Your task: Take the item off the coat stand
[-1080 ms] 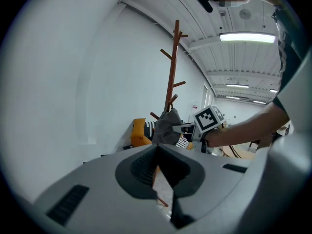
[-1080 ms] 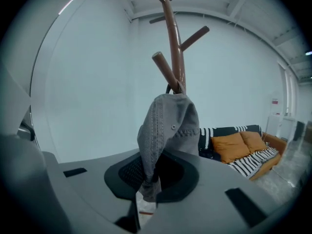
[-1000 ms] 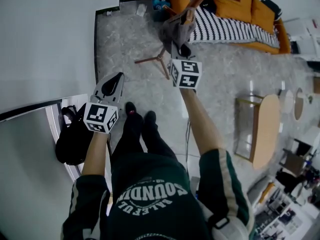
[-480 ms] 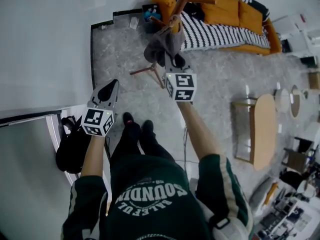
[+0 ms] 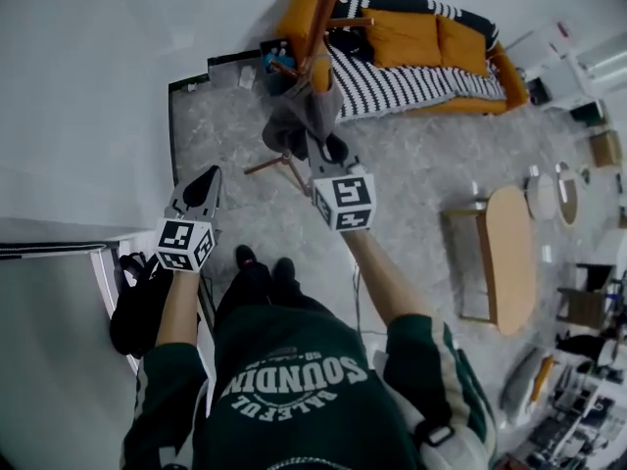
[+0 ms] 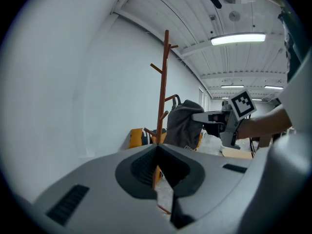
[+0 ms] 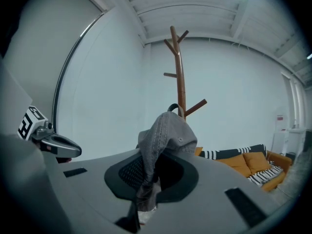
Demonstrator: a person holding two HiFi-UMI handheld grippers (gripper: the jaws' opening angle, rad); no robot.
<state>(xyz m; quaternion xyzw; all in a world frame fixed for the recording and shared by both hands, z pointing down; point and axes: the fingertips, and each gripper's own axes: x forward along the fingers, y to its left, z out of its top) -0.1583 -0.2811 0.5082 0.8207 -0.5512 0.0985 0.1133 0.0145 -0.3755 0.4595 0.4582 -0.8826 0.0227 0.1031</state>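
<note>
My right arm is stretched out in front of me, forearm bare below the pushed-up green sleeve, and it carries the right tongs [image 5: 319, 143] up to the coat stand [image 5: 322, 23]. Their jaws stand narrow, clamped on the lower edge of the grey cap [image 7: 166, 133]; the cloth runs down between the two pads and bunches there. The rest of the cap rises above and ahead of the jaw tips, its crown slumped over to one side. It sits right against the stand's wooden pole, level with a short peg, and I cannot tell whether it hangs from that peg or is free of it. A dark loop shows just behind the top of the cap.

My left arm is bent and held closer to my body, forearm also bare, with the left tongs [image 5: 209, 173] pointing forward and well apart from the right tongs, off to their left and lower. Their jaws are drawn together to a point with nothing between them. From the left tongs, the cap and the right tongs sit ahead and to the right, with the pole just left of the cap.

Beyond the right tongs, behind the stand, an orange sofa [image 5: 407, 32] with a striped blanket [image 5: 392, 74] lies against the wall. A black bag [image 5: 137, 302] sits on the floor behind the left tongs, near my left elbow.
</note>
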